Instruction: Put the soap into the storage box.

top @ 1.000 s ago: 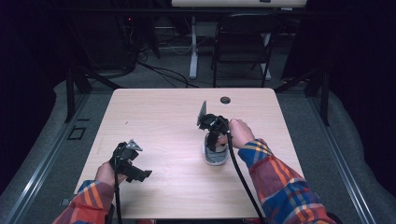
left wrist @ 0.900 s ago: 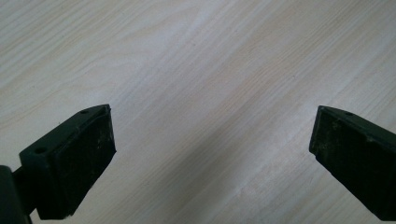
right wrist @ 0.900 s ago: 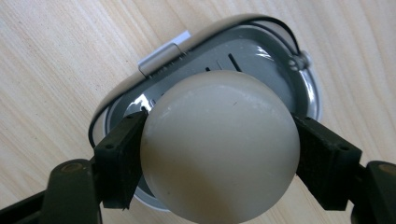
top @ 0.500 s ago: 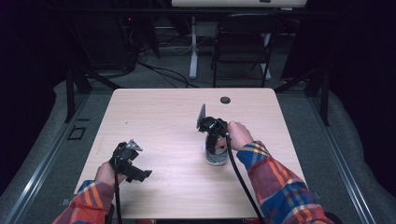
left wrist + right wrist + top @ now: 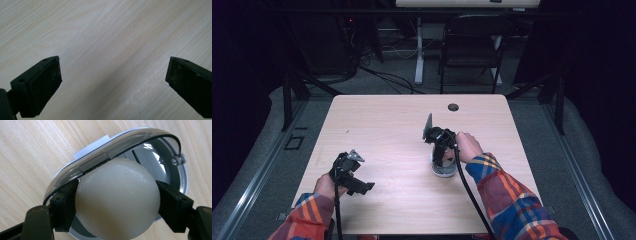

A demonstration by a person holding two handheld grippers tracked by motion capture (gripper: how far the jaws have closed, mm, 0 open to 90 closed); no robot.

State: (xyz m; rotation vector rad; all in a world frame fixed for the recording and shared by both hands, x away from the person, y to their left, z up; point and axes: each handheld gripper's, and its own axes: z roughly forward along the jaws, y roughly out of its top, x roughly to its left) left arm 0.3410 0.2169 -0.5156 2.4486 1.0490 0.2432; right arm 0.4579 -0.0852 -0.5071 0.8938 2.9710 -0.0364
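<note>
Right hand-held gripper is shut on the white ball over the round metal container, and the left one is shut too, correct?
Not quite: the left hand-held gripper is open, jaws wide apart over bare table, per the left gripper view. The right hand-held gripper does clamp the white ball over the container.

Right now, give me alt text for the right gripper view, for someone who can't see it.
The right tool is shut on a pale, egg-like ball, one black pad pressed to each side. The ball sits over a round grey and clear container with its lid open, resting on a light wooden table.
</note>
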